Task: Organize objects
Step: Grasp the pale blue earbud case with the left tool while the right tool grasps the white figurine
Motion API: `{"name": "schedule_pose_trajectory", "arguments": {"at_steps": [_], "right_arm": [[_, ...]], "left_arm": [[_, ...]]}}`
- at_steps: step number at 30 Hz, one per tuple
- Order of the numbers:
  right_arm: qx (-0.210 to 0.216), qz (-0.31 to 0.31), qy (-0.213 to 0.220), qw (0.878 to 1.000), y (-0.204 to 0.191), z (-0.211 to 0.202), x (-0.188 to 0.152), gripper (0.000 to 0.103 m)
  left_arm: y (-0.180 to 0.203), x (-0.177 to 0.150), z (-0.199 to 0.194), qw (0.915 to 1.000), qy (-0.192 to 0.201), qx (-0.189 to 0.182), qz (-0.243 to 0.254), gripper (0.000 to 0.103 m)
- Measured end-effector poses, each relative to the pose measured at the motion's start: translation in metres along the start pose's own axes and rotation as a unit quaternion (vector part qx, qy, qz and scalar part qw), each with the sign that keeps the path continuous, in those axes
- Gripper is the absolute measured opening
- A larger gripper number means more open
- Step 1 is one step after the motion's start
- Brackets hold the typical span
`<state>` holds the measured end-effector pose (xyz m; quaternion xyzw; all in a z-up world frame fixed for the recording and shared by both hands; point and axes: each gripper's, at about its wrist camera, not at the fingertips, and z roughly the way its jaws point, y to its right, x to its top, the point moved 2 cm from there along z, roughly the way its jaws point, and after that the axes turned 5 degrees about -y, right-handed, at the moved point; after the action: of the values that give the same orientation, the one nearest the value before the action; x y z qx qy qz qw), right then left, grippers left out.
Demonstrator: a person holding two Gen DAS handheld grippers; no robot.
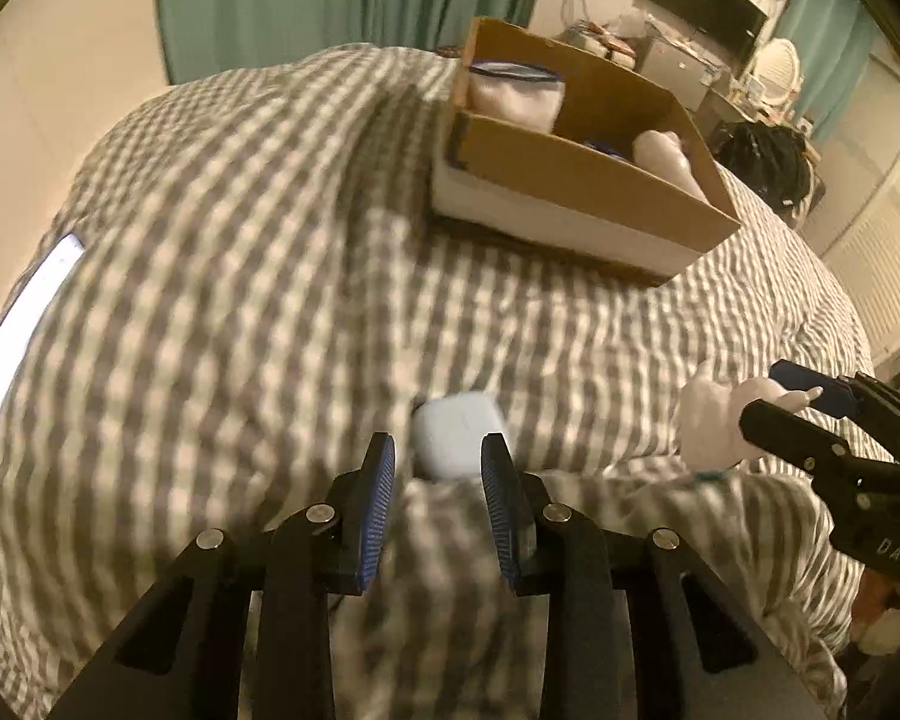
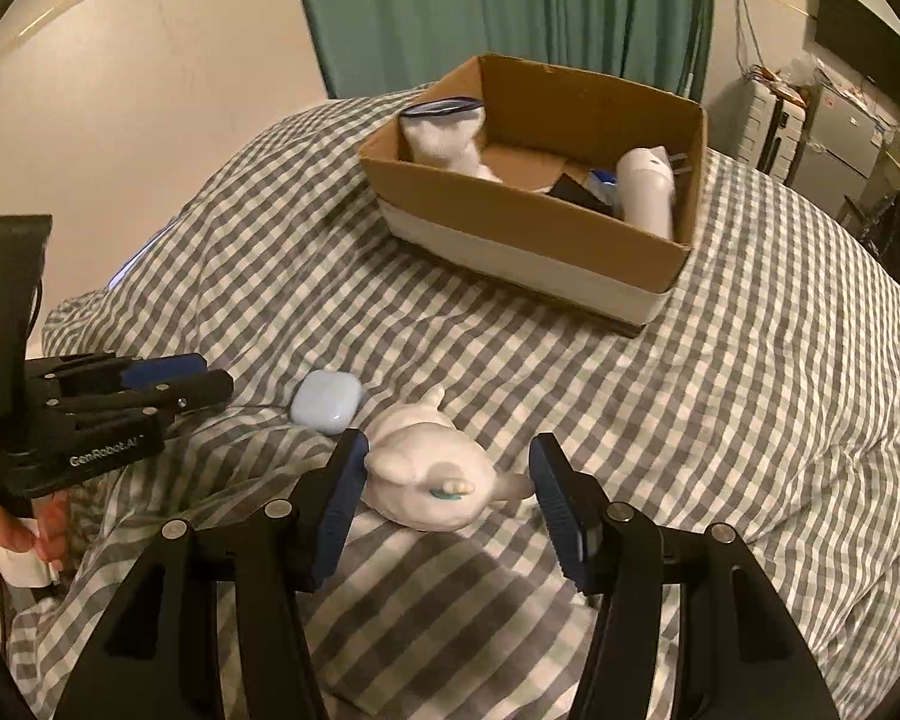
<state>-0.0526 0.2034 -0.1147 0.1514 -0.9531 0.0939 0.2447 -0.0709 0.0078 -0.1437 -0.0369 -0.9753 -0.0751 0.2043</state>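
A pale blue earbud case point(image 1: 459, 438) lies on the checked bedspread, just ahead of my left gripper point(image 1: 438, 462), which is open with its tips beside the case's near end. The case also shows in the right wrist view point(image 2: 325, 401). A white plush toy point(image 2: 426, 474) lies between the open fingers of my right gripper point(image 2: 450, 474), not squeezed; it also shows in the left wrist view point(image 1: 711, 426). A cardboard box point(image 2: 528, 210) sits farther back on the bed, holding a white pouch point(image 2: 444, 132), a white bottle point(image 2: 648, 192) and small dark items.
The checked bedspread point(image 2: 750, 390) is rumpled with folds near the grippers. A lit phone screen point(image 1: 24, 330) lies at the bed's left edge. Green curtains point(image 2: 510, 6), a fridge and cluttered furniture point(image 2: 840, 132) stand behind the bed.
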Motion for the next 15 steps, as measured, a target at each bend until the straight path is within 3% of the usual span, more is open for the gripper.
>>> {"name": "schedule_pose_trajectory", "arguments": {"at_steps": [8, 12, 14, 15], "right_arm": [[-0.008, 0.015, -0.010, 1.000, 0.019, 0.013, 0.005, 0.056], [-0.008, 0.024, -0.019, 1.000, 0.026, 0.023, 0.005, 0.056], [-0.007, 0.026, -0.024, 0.999, 0.028, 0.029, 0.006, 0.056], [-0.006, 0.026, -0.027, 0.999, 0.028, 0.032, 0.006, 0.056]], "left_arm": [[0.023, 0.006, 0.067, 0.9967, -0.075, -0.019, 0.025, 0.033], [0.024, 0.012, 0.076, 0.9967, -0.072, -0.010, 0.034, 0.035], [0.025, 0.017, 0.081, 0.9962, -0.076, -0.007, 0.042, 0.054], [0.024, 0.018, 0.083, 0.9960, -0.079, 0.002, 0.042, 0.058]]}}
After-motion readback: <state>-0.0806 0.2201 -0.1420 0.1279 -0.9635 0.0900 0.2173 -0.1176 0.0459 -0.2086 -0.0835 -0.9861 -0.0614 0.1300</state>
